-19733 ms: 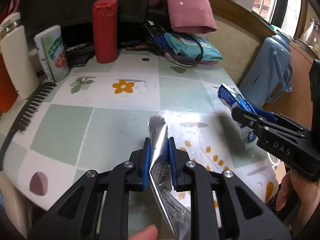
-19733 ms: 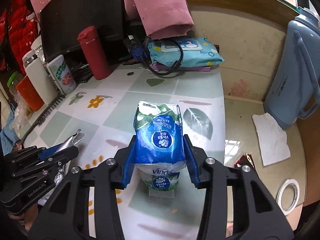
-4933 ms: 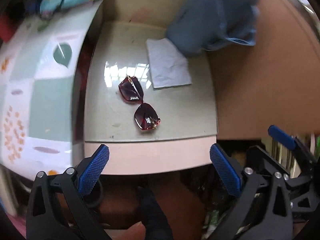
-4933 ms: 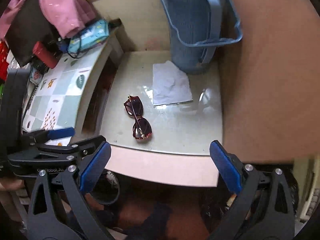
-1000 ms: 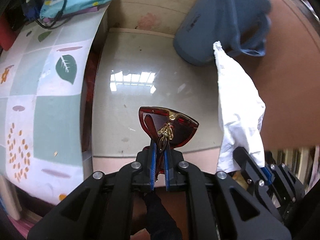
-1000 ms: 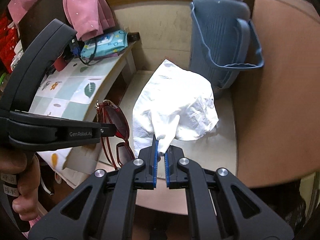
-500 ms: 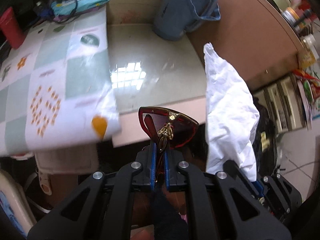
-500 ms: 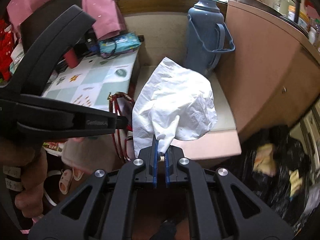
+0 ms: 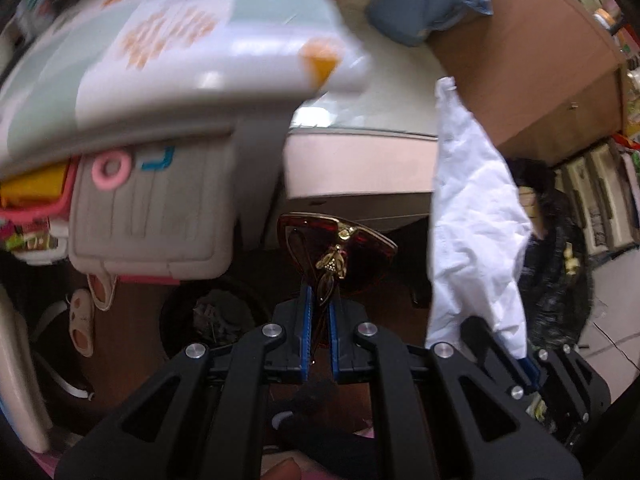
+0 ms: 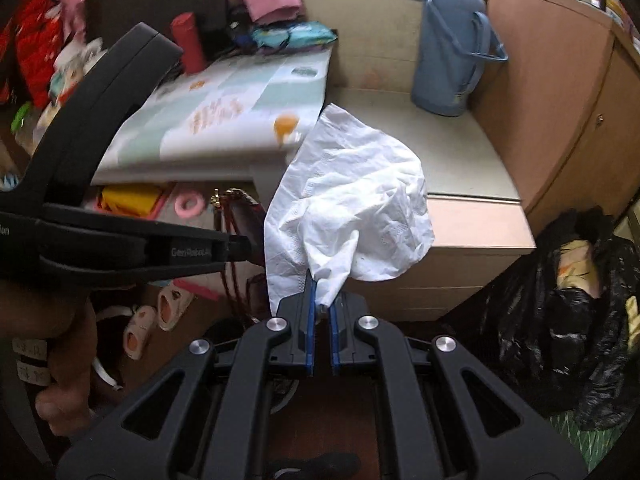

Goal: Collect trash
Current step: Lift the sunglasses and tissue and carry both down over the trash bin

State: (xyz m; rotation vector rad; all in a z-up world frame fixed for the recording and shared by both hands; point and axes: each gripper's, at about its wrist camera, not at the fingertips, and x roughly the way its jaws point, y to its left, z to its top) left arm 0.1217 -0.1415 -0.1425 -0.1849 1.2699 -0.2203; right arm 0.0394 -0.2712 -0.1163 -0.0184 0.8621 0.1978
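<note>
Sunglasses with dark red lenses and a gold ornament at the hinge are clamped between the closed blue pads of the left gripper, folded and standing upright above the jaws. A crumpled white tissue is pinched by a lower corner in the right gripper, whose jaws are pressed together on it; the sheet billows upward from the pads. Both tools are held off the furniture, out past the front edge of the low pink-edged cabinet, with the left gripper just beside the right one. In the left wrist view the tissue is seen hanging to the right of the sunglasses. A blue thermos jug stands at the back of the cabinet top, against the wall. A black trash bag with scraps in it sits on the floor beside the cabinet's right corner. The patterned tabletop is seen to the left, blurred, and slippers lie on the floor beneath it.
</note>
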